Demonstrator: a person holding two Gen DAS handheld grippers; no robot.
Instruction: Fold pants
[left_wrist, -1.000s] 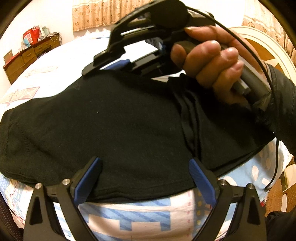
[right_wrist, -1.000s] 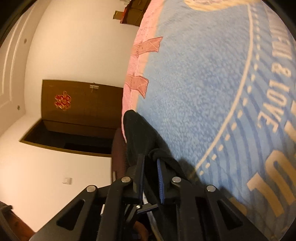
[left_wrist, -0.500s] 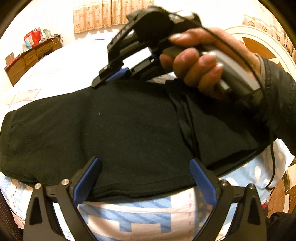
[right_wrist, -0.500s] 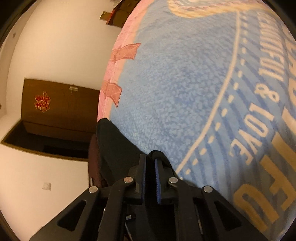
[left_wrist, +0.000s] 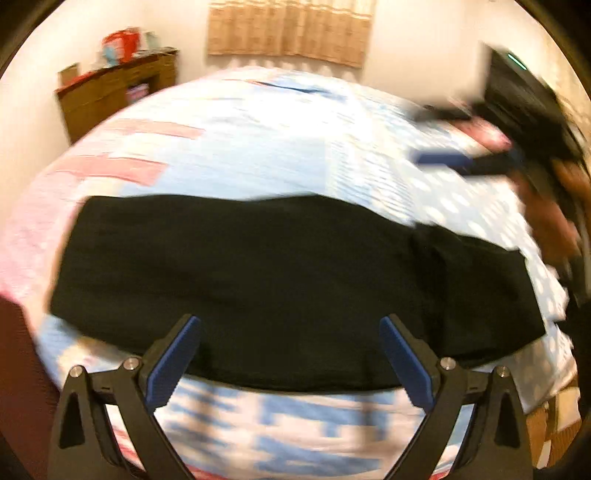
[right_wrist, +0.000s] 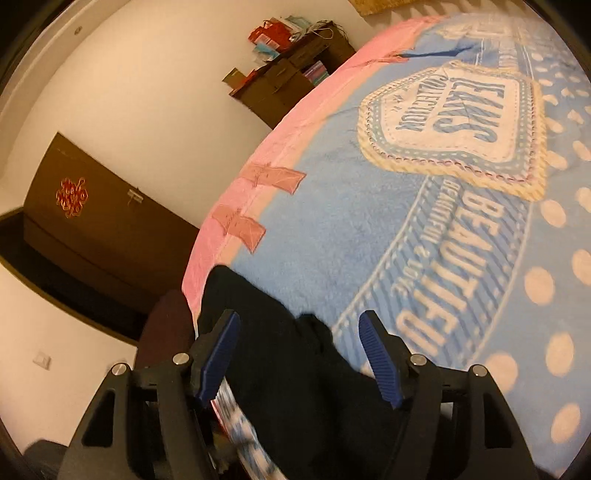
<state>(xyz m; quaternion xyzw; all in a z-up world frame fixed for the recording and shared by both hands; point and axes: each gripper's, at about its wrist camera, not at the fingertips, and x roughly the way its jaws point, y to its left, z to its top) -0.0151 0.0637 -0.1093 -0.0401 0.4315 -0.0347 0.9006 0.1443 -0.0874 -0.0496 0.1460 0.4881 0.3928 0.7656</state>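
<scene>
Now right hand-held gripper (right_wrist: 297, 350) off pants (right_wrist: 291, 369); opening

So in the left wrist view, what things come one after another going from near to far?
Left claw → black folded pants → light blue patterned blanket → beige curtain.

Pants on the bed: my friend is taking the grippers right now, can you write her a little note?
Left gripper: open, holding nothing, above the near edge of the black pants.
Right gripper: jaws opening, the pants' end below them, not pinched.
Pants lie flat in a long folded band across the blue blanket near the bed's edge.
Done: one fold, it seems.
Left: probably fold the band shorter.
</scene>
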